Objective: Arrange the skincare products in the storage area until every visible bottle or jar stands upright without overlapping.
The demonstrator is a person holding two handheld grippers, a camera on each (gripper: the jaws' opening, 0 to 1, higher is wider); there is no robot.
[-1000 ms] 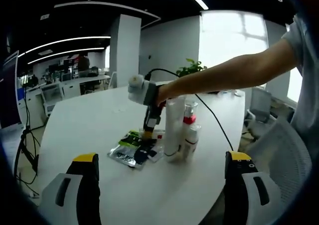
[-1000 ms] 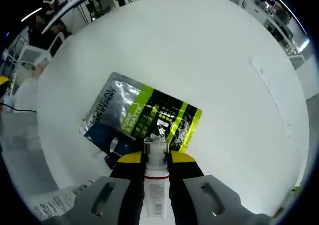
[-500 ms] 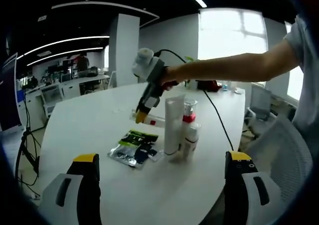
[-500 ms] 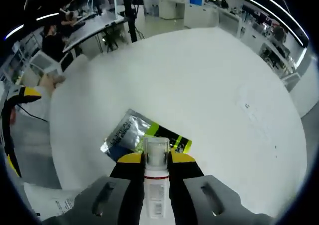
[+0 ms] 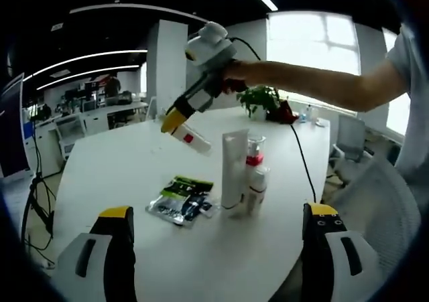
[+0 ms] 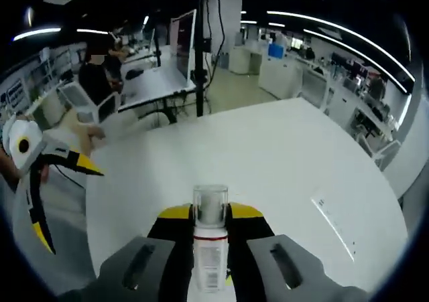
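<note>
My right gripper (image 5: 175, 120) hangs high over the white table (image 5: 114, 175), shut on a small white bottle (image 5: 190, 138) with a red band and a clear cap, held tilted. In the right gripper view the same bottle (image 6: 210, 238) sticks out between the shut jaws of the right gripper (image 6: 210, 216). On the table stand a tall white tube (image 5: 233, 169), a clear-capped bottle with a red collar (image 5: 253, 155) and a small white bottle (image 5: 259, 187). Green and silver sachets (image 5: 182, 198) lie flat beside them. My left gripper (image 5: 218, 248) is low at the near edge, open and holding nothing; the left gripper (image 6: 41, 188) also shows beyond the table's edge.
A black cable (image 5: 296, 165) trails from the right gripper across the table. A potted plant (image 5: 258, 96) and a red object (image 5: 284, 113) sit at the far side. A mesh chair (image 5: 375, 198) stands at the right. Office desks and a black pole (image 6: 199, 47) lie beyond the table.
The right gripper has risen from the sachets with the small bottle, lifting it well above the table and tipping it. The left gripper has stayed put.
</note>
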